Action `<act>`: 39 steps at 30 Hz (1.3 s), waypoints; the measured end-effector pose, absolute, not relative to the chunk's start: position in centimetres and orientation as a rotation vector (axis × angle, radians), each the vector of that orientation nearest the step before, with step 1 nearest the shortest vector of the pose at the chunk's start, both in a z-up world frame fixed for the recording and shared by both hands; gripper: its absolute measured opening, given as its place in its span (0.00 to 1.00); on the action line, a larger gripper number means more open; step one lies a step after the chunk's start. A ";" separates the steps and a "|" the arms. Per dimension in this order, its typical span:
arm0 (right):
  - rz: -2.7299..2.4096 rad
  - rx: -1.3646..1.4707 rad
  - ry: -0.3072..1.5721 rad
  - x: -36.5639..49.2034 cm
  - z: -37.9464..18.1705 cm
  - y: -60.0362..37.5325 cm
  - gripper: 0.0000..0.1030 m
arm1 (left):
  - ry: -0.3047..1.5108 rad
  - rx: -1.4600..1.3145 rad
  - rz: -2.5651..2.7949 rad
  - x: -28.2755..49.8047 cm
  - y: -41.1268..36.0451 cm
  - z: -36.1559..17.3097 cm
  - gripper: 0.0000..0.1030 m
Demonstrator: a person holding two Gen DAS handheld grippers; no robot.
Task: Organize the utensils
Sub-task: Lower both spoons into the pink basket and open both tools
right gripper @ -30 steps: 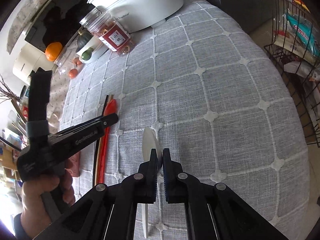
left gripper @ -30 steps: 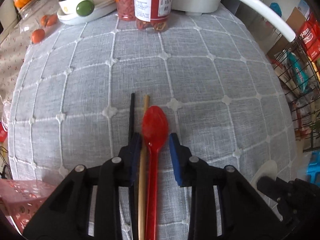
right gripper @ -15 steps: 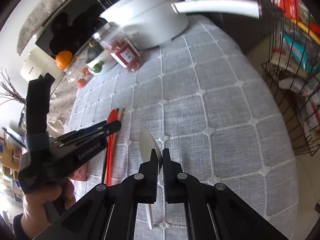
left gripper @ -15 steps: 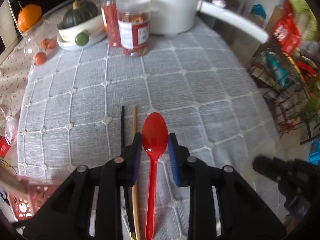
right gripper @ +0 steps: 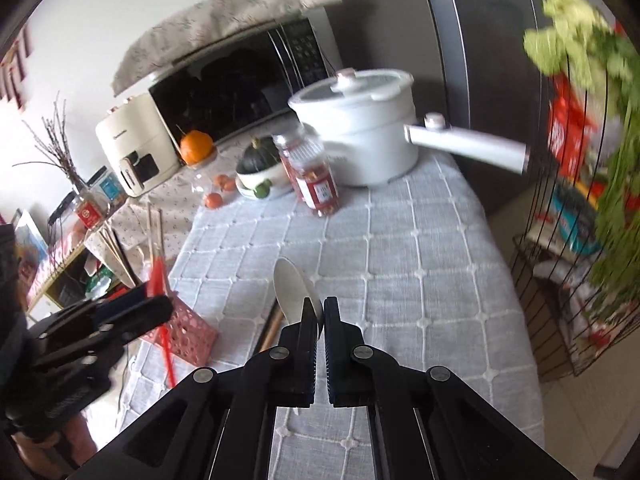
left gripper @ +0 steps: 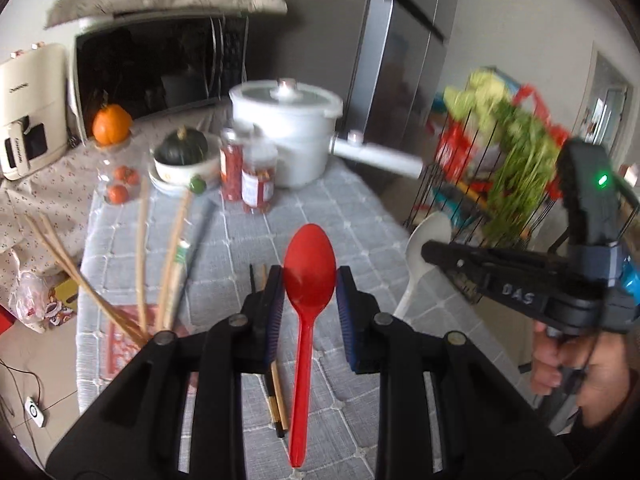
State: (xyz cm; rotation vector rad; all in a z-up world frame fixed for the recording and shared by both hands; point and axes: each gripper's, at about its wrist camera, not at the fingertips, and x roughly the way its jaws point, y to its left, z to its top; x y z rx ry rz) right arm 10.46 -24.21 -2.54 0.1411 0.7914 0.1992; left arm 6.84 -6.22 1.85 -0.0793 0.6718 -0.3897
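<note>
Left wrist view: the left gripper [left gripper: 310, 280] is clamping the red spoon [left gripper: 308, 280], bowl forward, handle trailing back along the fingers. Right wrist view: the right gripper [right gripper: 320, 318] is pinching the white spoon [right gripper: 294, 290]; the pink basket [right gripper: 186, 330] is sitting at the tabletop's left edge, nearer the left gripper.
</note>
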 end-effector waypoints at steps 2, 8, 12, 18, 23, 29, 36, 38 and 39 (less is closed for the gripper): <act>0.210 0.131 0.749 9.9 -1.3 -23.6 0.03 | 0.600 -0.113 -0.379 5.9 -4.4 3.5 0.27; 0.261 0.123 0.649 8.9 1.3 -21.1 0.03 | 0.393 -0.177 -0.297 5.2 0.4 6.6 0.27; 0.301 0.133 0.606 8.9 2.1 -18.9 0.03 | 0.276 -0.178 -0.244 5.4 2.3 6.0 0.27; 0.354 0.139 0.555 8.8 2.7 -16.0 0.03 | 0.156 -0.098 -0.154 6.3 3.4 3.2 0.27; 0.411 0.137 0.498 8.3 3.4 -13.9 0.03 | 0.195 -0.125 -0.116 8.4 4.8 0.8 0.27; 0.457 0.141 0.449 8.0 3.6 -12.2 0.03 | 0.262 -0.160 -0.116 9.5 5.0 -1.1 0.27; 0.452 0.125 0.456 8.7 2.3 -10.2 0.03 | 0.371 -0.136 -0.158 9.1 5.1 -2.3 0.29; 0.453 0.110 0.459 8.9 1.9 -9.5 0.03 | 0.413 -0.165 -0.170 8.9 5.7 -2.1 0.33; 0.453 0.101 0.462 9.0 1.7 -9.0 0.03 | 0.433 -0.183 -0.170 8.8 6.2 -1.9 0.35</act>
